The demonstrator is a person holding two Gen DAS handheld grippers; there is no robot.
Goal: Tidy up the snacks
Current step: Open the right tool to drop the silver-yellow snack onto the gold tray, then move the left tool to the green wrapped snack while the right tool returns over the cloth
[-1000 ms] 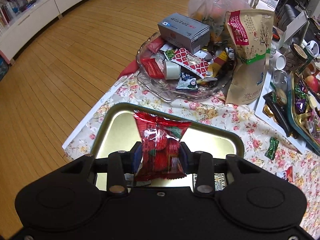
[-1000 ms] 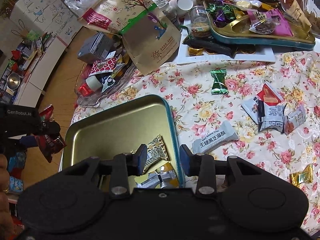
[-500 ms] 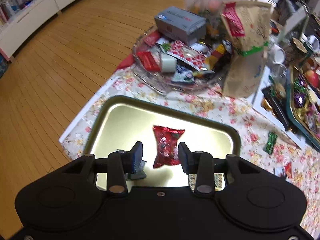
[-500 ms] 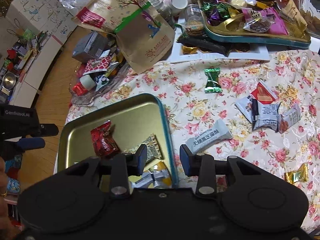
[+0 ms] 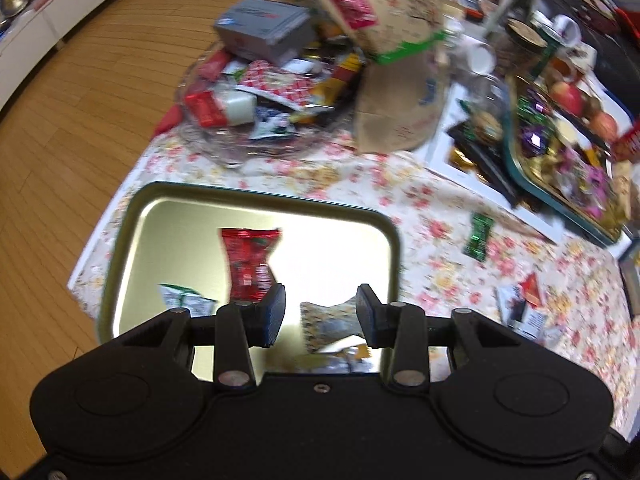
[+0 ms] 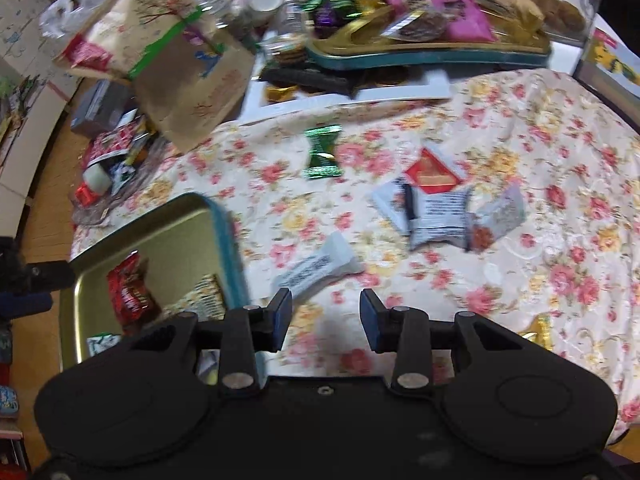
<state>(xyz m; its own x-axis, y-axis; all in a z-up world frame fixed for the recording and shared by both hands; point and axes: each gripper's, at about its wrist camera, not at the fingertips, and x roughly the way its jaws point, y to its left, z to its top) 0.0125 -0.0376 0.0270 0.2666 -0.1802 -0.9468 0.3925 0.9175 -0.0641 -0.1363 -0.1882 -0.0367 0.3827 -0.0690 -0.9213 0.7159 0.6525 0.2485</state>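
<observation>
A red snack packet [image 5: 250, 264] lies loose in the gold tray [image 5: 256, 196], beside a white-green packet [image 5: 184, 300] and a patterned packet [image 5: 328, 320]. My left gripper [image 5: 320, 312] hovers open over the tray's near end with nothing pinched. In the right wrist view the same red packet [image 6: 128, 292] shows inside the tray [image 6: 230, 240]. My right gripper [image 6: 326, 312] stands open over the floral cloth, just short of a white bar packet [image 6: 316, 268]. Further off lie a green candy [image 6: 323, 152] and a small heap of white and red packets [image 6: 436, 208].
A glass bowl [image 5: 224, 152] heaped with snacks and a grey box [image 5: 264, 32] sits beyond the tray, next to a brown paper pouch [image 5: 400, 80]. A second full tray [image 6: 420, 56] stands at the back. A gold candy [image 6: 538, 332] lies at the right. The table edge drops to wooden floor at the left.
My left gripper let go of the red packet, which dropped into the tray, then slid right. The right gripper moved from over the tray to over the cloth near the white bar.
</observation>
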